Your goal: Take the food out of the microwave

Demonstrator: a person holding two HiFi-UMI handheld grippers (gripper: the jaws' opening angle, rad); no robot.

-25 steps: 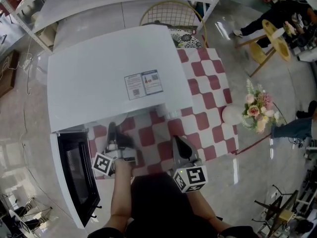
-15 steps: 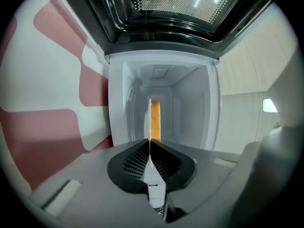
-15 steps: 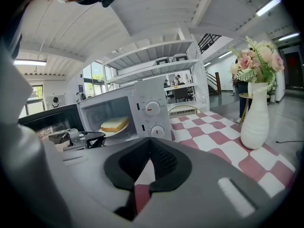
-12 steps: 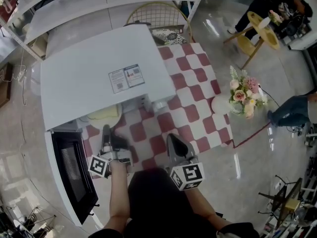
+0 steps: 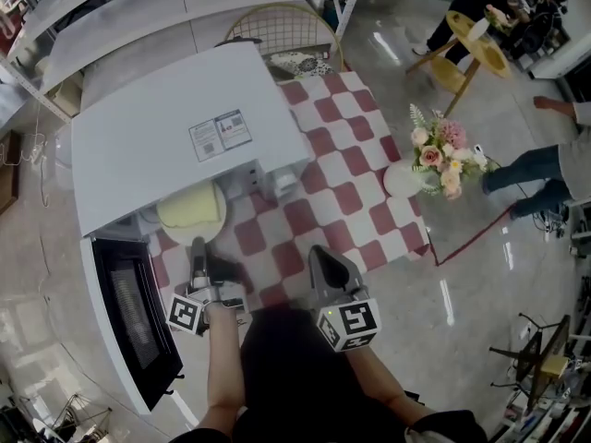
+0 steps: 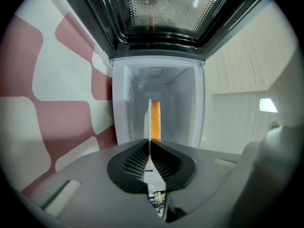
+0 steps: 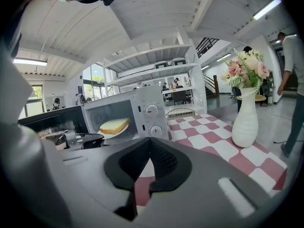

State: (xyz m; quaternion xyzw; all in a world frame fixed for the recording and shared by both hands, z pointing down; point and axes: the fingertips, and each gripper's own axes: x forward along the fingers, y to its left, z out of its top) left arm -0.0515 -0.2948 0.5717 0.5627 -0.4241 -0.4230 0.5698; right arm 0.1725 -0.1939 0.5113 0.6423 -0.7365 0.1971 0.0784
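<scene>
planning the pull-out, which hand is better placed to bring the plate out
Left. The left gripper is shut on the plate rim at the microwave mouth; the right gripper is shut, empty, off to the side.

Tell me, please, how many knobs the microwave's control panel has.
2. The upper knob sits high on the front of the microwave; the lower knob is directly beneath it. No others show.

Right gripper [image 7: 150, 141] jaws together, nothing between them. Far left: white microwave [image 7: 153, 112], door [image 7: 47, 120] open, bread slice [image 7: 114, 125] on plate [image 7: 118, 132] in the cavity. Left gripper [image 7: 97, 138] at the plate's near rim. Near right on checked cloth [image 7: 199, 137]: white vase [image 7: 245, 122] with flowers [image 7: 247, 70].
</scene>
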